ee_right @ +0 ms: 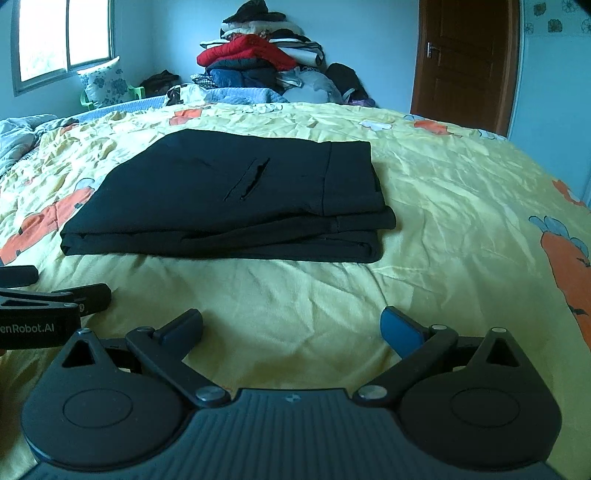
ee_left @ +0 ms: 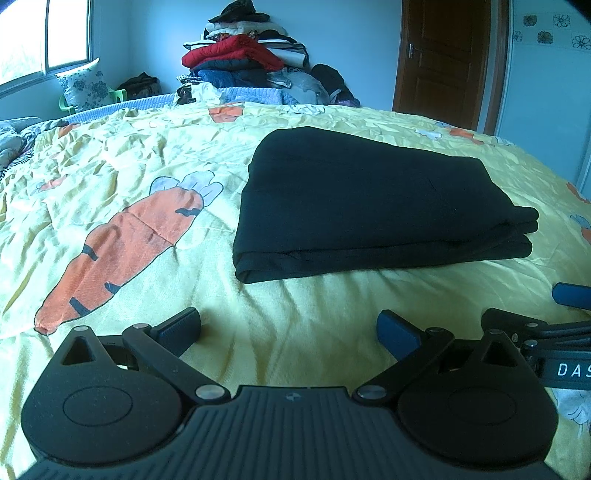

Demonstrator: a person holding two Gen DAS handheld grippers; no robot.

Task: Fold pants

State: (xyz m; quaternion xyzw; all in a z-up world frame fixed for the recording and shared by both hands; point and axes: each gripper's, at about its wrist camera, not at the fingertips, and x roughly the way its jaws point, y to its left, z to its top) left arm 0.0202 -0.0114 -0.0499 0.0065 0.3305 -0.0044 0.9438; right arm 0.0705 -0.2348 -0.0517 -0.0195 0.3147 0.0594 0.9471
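Black pants (ee_left: 362, 206) lie folded in a flat stack on the yellow carrot-print bedspread (ee_left: 295, 306). In the right wrist view the pants (ee_right: 236, 199) show a pocket slit on top. My left gripper (ee_left: 288, 328) is open and empty, a short way in front of the pants' near edge. My right gripper (ee_right: 291, 328) is open and empty, also short of the near edge. The right gripper shows at the right edge of the left wrist view (ee_left: 569, 295); the left gripper shows at the left edge of the right wrist view (ee_right: 62, 291).
A tall pile of clothes (ee_left: 240, 55) stands beyond the far side of the bed. A wooden door (ee_left: 447, 59) is at the back right, a window (ee_left: 44, 33) and a floral pillow (ee_left: 86, 86) at the back left.
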